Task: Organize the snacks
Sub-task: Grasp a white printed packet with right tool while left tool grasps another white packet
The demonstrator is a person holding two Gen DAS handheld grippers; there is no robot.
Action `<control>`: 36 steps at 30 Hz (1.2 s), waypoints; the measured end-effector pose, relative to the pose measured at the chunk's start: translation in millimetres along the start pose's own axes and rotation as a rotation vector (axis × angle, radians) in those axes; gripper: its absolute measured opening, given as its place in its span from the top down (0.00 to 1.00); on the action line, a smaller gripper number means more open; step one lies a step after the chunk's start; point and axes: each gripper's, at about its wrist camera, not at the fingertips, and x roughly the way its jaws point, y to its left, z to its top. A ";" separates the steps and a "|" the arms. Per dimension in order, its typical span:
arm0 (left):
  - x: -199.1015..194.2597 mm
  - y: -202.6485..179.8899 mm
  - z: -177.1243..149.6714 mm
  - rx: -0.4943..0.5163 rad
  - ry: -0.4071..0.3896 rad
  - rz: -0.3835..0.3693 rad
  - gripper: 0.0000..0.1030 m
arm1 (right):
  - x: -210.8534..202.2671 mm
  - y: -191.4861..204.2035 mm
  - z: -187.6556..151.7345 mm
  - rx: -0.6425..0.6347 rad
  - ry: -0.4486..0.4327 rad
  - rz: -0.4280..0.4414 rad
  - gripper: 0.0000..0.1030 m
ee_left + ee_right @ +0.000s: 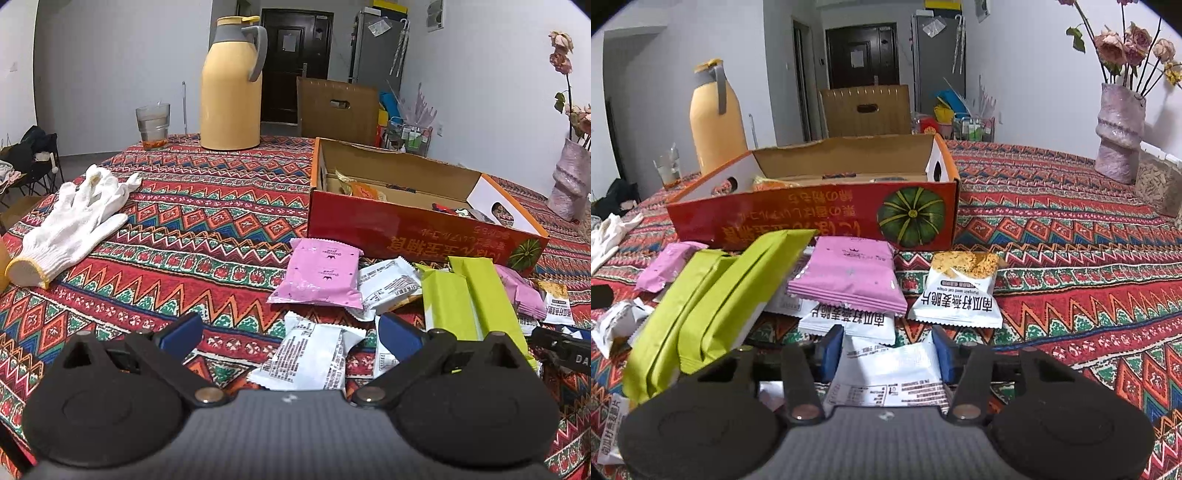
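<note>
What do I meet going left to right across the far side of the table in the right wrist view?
Drinking glass → yellow thermos jug → open orange cardboard box → pink vase of dried flowers.

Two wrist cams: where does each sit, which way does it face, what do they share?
Left wrist: on the left hand-held gripper, low over the patterned tablecloth, facing the open red cardboard box; its blue-padded fingers spread around a white snack packet.
Right wrist: on the right hand-held gripper, facing the same box front-on; fingers flank a white packet, contact unclear.
Shared: box, yellow thermos jug, green packets, pink vase.
</note>
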 end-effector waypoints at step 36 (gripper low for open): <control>32.5 -4.1 -11.5 0.036 0.104 -0.024 0.30 | -41.6 -7.7 -19.1 0.072 -0.141 -0.015 0.53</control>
